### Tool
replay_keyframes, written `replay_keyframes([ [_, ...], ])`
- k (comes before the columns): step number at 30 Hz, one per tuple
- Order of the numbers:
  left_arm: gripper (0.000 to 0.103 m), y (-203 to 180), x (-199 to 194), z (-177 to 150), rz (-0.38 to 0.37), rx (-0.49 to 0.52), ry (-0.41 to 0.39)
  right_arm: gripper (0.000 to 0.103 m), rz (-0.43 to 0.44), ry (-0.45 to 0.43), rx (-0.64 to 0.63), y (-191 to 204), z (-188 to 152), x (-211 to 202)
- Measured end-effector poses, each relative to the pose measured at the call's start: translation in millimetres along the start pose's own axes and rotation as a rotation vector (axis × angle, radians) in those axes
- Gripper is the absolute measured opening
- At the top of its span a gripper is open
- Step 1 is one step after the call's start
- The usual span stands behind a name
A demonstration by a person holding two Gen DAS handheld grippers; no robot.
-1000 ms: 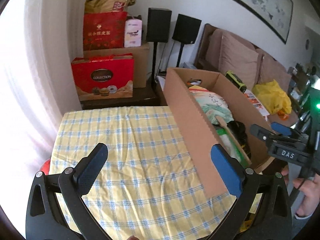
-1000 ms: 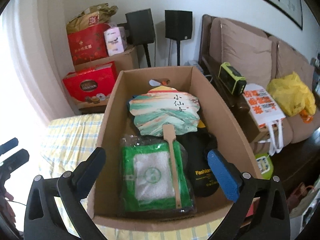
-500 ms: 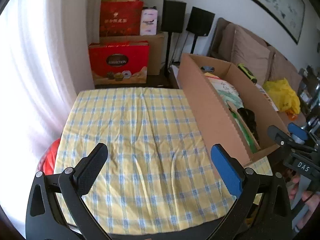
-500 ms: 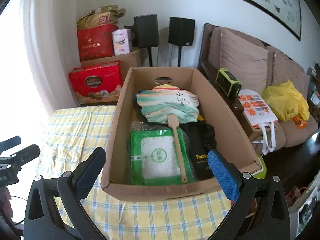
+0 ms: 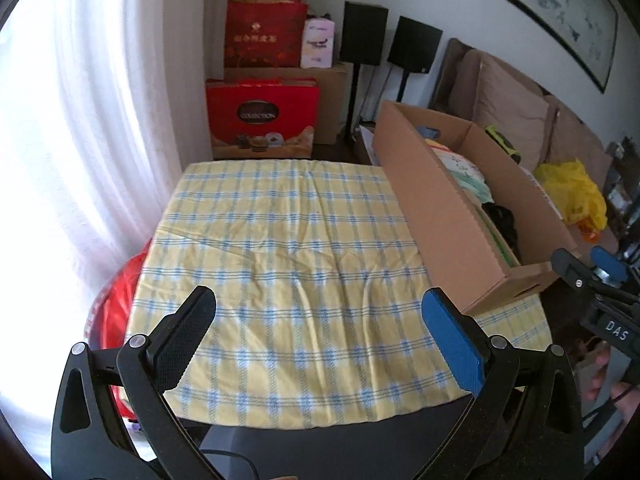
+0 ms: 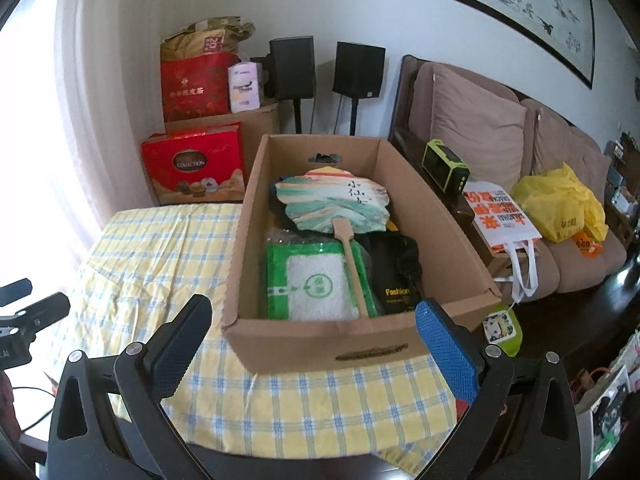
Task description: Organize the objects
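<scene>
A brown cardboard box (image 6: 368, 350) stands on the right part of the table with the yellow-and-blue checked cloth (image 5: 288, 240). Inside it lie a painted paper fan (image 6: 334, 204) with a wooden handle, a green-and-white packet (image 6: 316, 284) and a black bag (image 6: 396, 276) marked "Fashion". In the left wrist view the box (image 5: 436, 216) shows side-on at the right. My left gripper (image 5: 318, 312) hangs open over the near edge of the cloth, holding nothing. My right gripper (image 6: 310, 322) is open before the box's near wall, also holding nothing.
Beyond the table stand red gift boxes (image 5: 262, 120), a brown carton, and two black speakers (image 6: 292, 68). A brown sofa (image 6: 480, 128) carries a yellow bag (image 6: 560, 204) and a white-and-orange tote (image 6: 500, 216). A bright curtained window (image 5: 60, 140) fills the left. A red bag (image 5: 120, 300) sits below the table's left edge.
Both grippers have pulled back and up from the table. The box and cloth now show farther away and more whole. Both stay open.
</scene>
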State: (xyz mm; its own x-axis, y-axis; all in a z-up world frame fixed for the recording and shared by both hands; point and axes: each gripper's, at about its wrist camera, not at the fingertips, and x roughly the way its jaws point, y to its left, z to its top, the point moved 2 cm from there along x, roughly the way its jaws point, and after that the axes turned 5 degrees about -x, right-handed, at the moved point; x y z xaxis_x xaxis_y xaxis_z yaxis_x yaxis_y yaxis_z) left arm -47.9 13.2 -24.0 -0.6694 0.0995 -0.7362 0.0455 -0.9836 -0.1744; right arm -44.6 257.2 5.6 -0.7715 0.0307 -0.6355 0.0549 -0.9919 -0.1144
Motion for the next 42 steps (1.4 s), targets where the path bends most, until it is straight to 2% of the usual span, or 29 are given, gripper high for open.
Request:
replay_keyframes([
  [5, 0.103, 6.1, -15.4, -12.7, 0.020, 0.001, -0.016, 0.103, 0.006, -0.003, 0.008, 4.7, -9.1, -12.8],
  [14, 0.103, 4.6, -38.7, -38.4, -0.010, 0.028, -0.024, 0.103, 0.024, -0.001, 0.000, 17.4, -27.0, -37.4],
  [23, 0.103, 10.8, -51.5, -43.3, -0.013, 0.012, -0.042, 0.103, 0.029, -0.002, -0.012, 29.0, -42.9, -52.7],
  [42, 0.103, 11.4, -53.3, -44.5, 0.008, 0.008, -0.048, 0.103, 0.018, -0.018, -0.003, 30.2, -43.8, -57.9],
])
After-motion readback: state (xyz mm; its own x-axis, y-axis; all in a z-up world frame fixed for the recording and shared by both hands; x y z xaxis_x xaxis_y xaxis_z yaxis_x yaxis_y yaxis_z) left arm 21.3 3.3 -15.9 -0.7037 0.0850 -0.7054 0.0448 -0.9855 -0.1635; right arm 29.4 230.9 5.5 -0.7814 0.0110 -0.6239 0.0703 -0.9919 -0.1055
